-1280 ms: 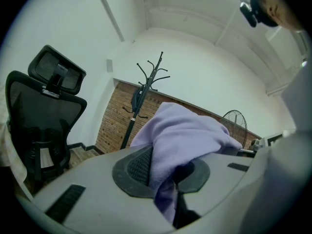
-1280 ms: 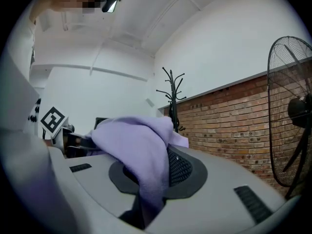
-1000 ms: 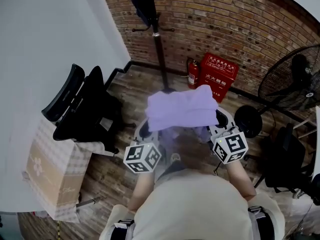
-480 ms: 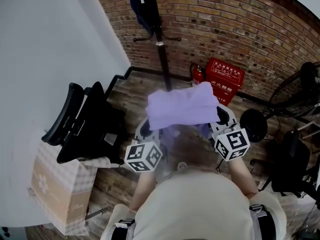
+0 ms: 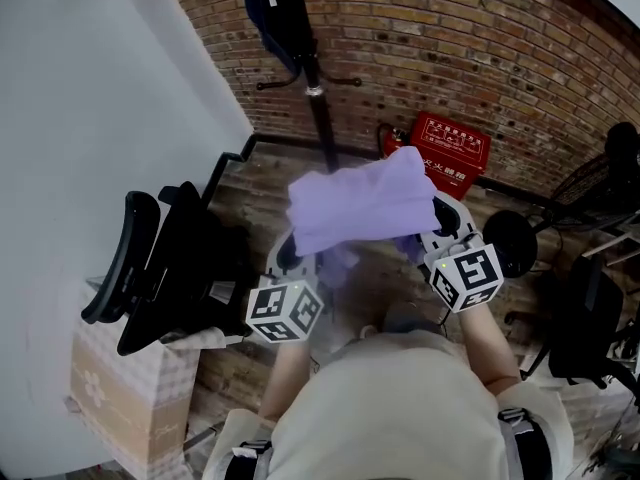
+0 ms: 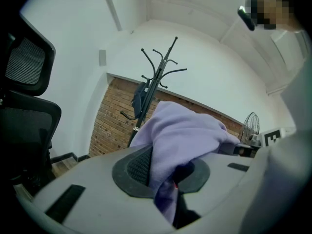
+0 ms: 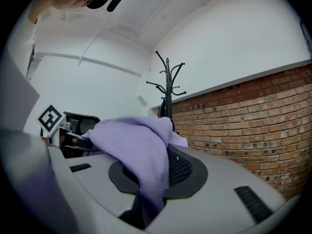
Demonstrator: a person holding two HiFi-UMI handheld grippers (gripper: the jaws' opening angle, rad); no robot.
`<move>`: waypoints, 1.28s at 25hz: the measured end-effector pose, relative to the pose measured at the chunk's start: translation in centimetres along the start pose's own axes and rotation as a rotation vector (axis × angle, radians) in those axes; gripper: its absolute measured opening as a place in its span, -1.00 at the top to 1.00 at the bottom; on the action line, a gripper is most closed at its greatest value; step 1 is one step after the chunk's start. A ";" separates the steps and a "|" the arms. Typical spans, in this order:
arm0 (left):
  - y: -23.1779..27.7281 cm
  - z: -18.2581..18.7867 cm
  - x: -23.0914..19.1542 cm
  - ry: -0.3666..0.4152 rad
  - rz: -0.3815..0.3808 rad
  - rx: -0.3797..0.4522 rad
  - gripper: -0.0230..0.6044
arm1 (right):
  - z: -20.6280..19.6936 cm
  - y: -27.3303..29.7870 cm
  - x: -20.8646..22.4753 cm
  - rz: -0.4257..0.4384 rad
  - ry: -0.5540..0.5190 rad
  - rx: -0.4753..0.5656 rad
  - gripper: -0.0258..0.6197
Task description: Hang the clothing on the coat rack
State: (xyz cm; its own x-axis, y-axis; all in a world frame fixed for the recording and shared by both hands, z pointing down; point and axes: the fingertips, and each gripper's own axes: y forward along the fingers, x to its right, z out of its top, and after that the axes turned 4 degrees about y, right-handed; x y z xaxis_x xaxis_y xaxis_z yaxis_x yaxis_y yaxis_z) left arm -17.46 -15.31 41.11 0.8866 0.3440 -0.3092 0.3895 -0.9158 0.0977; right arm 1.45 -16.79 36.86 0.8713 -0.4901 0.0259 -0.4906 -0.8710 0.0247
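Observation:
A lavender garment lies bunched across both grippers at chest height. My left gripper is shut on its left part, and the cloth is pinched between the pads. My right gripper is shut on its right part, where cloth hangs out of the jaws. The black coat rack stands ahead against the brick wall, apart from the garment. A dark garment hangs on it. Its bare hooks show in the left gripper view and in the right gripper view.
A black office chair stands close on the left beside a white wall. A red fire-equipment box and an extinguisher sit at the wall right of the rack. A floor fan and dark gear stand at the right.
Both grippers have carried the lavender garment forward toward the coat rack. The rack's pole and the brick wall look nearer, and the chair has slid lower in the head view.

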 end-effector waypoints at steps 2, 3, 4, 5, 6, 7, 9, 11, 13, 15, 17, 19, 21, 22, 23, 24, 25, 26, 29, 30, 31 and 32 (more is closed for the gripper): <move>1.0 0.3 -0.1 0.003 0.001 -0.001 0.75 | 0.1 0.9 0.8 0.004 0.003 0.002 0.73; 1.6 0.5 -0.2 0.004 0.003 0.000 0.75 | 0.2 1.4 1.1 0.007 0.004 0.002 0.73; 2.2 0.6 -0.3 0.006 0.005 0.002 0.75 | 0.2 1.9 1.6 0.012 0.004 0.003 0.73; 2.9 0.7 -0.4 0.008 0.008 0.004 0.75 | 0.3 2.5 2.1 0.017 0.002 0.004 0.73; 3.6 0.9 -0.5 0.011 0.012 0.008 0.75 | 0.4 3.2 2.6 0.022 0.000 0.006 0.73; 4.4 1.0 -0.7 0.015 0.016 0.011 0.75 | 0.5 4.0 3.2 0.028 -0.002 0.010 0.73; 6.1 1.4 -1.1 0.022 0.027 0.018 0.75 | 0.8 5.6 4.3 0.046 -0.006 0.016 0.73; 7.8 1.7 -1.5 0.031 0.044 0.021 0.75 | 1.2 7.4 5.4 0.066 -0.012 0.018 0.73; 9.7 2.2 -1.9 0.042 0.058 0.024 0.75 | 1.8 9.3 6.6 0.083 -0.021 0.022 0.73; 11.5 3.0 -2.3 0.047 0.071 0.031 0.75 | 2.5 11.2 7.9 0.100 -0.029 0.029 0.72; 13.2 3.8 -2.7 0.041 0.084 0.041 0.75 | 3.1 13.1 8.9 0.119 -0.031 0.031 0.72; 14.7 4.4 -3.2 0.033 0.097 0.049 0.75 | 3.5 14.9 9.8 0.139 -0.035 0.031 0.72; 16.1 5.0 -3.6 0.031 0.111 0.054 0.75 | 4.0 16.6 10.6 0.159 -0.040 0.033 0.72; 16.7 5.2 -3.9 0.031 0.119 0.057 0.75 | 4.2 17.4 10.9 0.169 -0.043 0.034 0.72; 17.3 5.5 -4.1 0.031 0.128 0.059 0.75 | 4.4 18.2 11.2 0.180 -0.045 0.035 0.72; 17.8 5.7 -4.4 0.032 0.137 0.062 0.75 | 4.6 19.0 11.5 0.192 -0.047 0.036 0.72; 18.3 5.9 -4.7 0.032 0.148 0.066 0.75 | 4.8 19.9 11.7 0.205 -0.049 0.037 0.72; 18.8 6.2 -5.0 0.032 0.158 0.071 0.75 | 4.9 20.6 11.9 0.218 -0.051 0.038 0.72; 20.3 6.7 -5.8 0.033 0.180 0.083 0.75 | 5.2 22.8 12.6 0.244 -0.058 0.041 0.72; 20.7 6.9 -6.1 0.032 0.186 0.087 0.75 | 5.3 23.4 12.8 0.251 -0.061 0.042 0.72; 21.2 7.1 -6.4 0.031 0.193 0.090 0.75 | 5.4 24.1 13.0 0.259 -0.063 0.044 0.72; 21.6 7.1 -6.6 0.030 0.201 0.093 0.75 | 5.4 24.7 13.1 0.267 -0.066 0.046 0.72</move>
State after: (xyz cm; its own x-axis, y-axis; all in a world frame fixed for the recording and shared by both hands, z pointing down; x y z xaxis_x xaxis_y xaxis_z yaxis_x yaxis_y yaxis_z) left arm -16.72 -38.85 38.52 0.9517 0.1571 -0.2639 0.1805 -0.9813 0.0670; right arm 0.82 -44.94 32.39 0.7107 -0.7024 -0.0393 -0.7033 -0.7106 -0.0194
